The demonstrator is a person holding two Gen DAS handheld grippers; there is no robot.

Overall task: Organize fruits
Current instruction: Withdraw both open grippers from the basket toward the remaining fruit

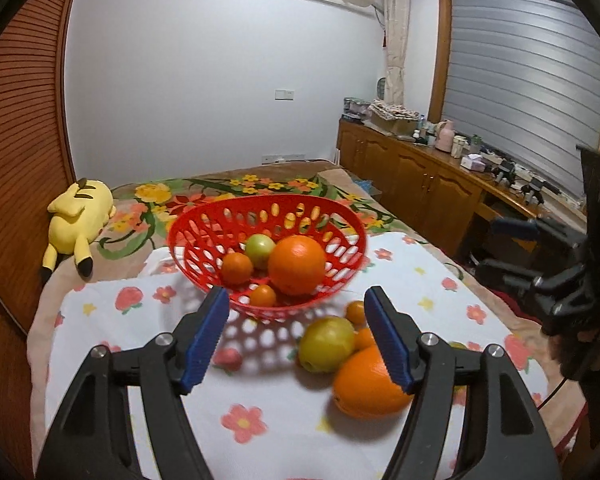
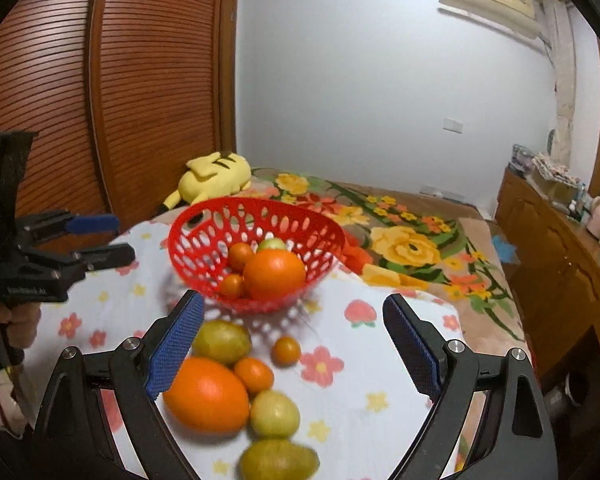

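A red perforated basket [image 1: 204, 224] [image 2: 196, 236] stands on the flowered cloth and holds a big orange [image 1: 297, 265] [image 2: 274, 274], a green fruit [image 1: 261, 249], and two small oranges [image 1: 237, 268]. Loose fruit lies in front of it: a big orange [image 1: 366, 386] [image 2: 206, 394], a yellow-green fruit [image 1: 326, 343] [image 2: 221, 341], small oranges [image 2: 286, 351] and two more green fruits [image 2: 275, 414]. My left gripper [image 1: 296, 336] is open and empty above the cloth, its right finger over the big orange. My right gripper [image 2: 292, 344] is open and empty above the loose fruit.
A yellow plush toy [image 1: 78, 220] [image 2: 216, 176] lies on the bed behind the basket. A slatted wooden wardrobe [image 2: 100, 100] stands at the left. A wooden cabinet [image 1: 420, 176] with clutter runs along the right wall. The flowered cloth [image 1: 244, 420] ends near the bed's edge.
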